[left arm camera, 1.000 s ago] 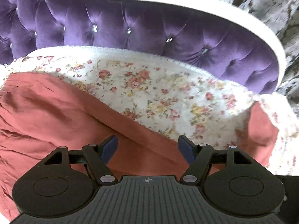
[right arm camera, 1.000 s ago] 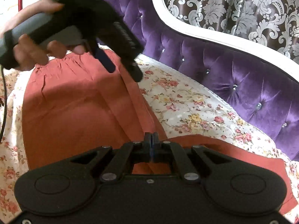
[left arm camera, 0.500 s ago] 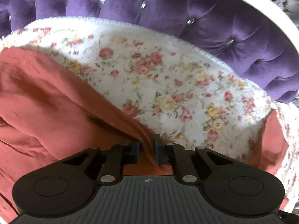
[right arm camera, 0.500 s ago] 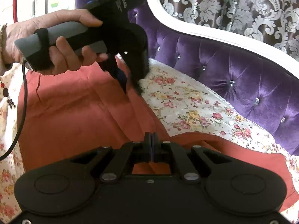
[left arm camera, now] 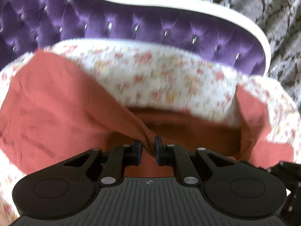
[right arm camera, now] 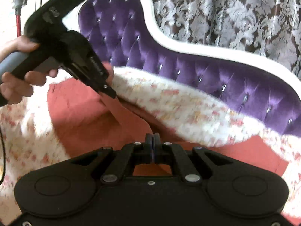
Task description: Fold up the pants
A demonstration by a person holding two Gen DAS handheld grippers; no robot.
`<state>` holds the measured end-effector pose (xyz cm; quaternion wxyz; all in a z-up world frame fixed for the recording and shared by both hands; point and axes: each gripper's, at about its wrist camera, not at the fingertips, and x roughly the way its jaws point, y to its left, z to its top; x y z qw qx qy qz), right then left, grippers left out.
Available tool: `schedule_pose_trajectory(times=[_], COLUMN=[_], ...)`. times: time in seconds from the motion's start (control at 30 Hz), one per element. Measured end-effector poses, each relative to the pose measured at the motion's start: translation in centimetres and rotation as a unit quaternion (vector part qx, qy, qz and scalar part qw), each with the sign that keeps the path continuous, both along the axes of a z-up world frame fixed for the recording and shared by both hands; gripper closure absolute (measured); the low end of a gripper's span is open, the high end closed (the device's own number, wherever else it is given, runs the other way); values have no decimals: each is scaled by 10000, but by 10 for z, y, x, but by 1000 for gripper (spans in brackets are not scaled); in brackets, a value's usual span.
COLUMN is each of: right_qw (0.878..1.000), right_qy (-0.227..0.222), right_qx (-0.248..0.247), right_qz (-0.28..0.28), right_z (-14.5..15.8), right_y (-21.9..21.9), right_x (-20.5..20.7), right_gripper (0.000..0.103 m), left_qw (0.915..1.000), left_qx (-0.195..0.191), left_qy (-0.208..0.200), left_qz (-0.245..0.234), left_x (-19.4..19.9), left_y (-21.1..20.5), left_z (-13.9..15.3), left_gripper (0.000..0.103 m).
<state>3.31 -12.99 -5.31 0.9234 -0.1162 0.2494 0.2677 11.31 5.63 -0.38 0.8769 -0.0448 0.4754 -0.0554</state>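
The left gripper [left arm camera: 148, 146] points steeply down, its jaws, which have just been closing, clamped on a bunched fold of the red pants [left arm camera: 56, 109], which lie spread over the floral cover [left arm camera: 169, 75] in front of the purple headboard [left arm camera: 150, 32]. From the right wrist view, a hand [right arm camera: 17, 71] grips its grey handle, tilting the tool down so the cloth lifts at its tip. The right gripper [right arm camera: 152, 146] slopes down more gently, pinched shut on another edge of the pants, nearer the camera.

No legible text or labels.
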Motion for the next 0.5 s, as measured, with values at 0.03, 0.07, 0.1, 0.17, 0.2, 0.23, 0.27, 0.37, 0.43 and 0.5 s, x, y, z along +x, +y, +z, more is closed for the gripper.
schedule_pose_trajectory(times=[0.03, 0.07, 0.1, 0.17, 0.2, 0.23, 0.27, 0.37, 0.43, 0.5], right_qw=[10000, 9999, 9998, 9993, 9989, 9986, 9984, 9969, 9931, 9863], right_qy=[61, 94, 135, 341, 441, 498, 513, 396, 394, 348], right_qx=[-46, -115, -150, -130, -98, -57, 6, 405, 590, 623], right_qz=[-27, -47, -58, -93, -129, -181, -243, -553, -936, -1487], right_z=[-7, -16, -23, -33, -35, -33, -28, -2, 10, 17], right_y=[3, 6, 7, 9, 8, 7, 4, -15, -29, -43], right_x=[-3, -6, -7, -5, -6, -6, -7, -8, 4, 25], right_gripper=[96, 96, 96, 95, 95, 95, 94, 75, 54, 46], left_qw=[10000, 9999, 9999, 9998, 9997, 9996, 9994, 9992, 9994, 9997], left_qx=[37, 70, 97, 111, 121, 84, 10, -197, -136, 19], left_qy=[45, 85, 103, 129, 168, 223, 276, 227, 220, 183], left_qz=[7, 20, 39, 71, 106, 158, 203, 275, 220, 151], left_x=[-6, -10, -13, -18, -18, -20, -20, -19, -19, -21], left_y=[0, 0, 0, 2, 4, 8, 11, 18, 17, 12], left_z=[-8, -18, -27, -42, -48, -54, -59, -62, -63, -65], left_gripper=[90, 90, 90, 90, 90, 90, 90, 89, 89, 88])
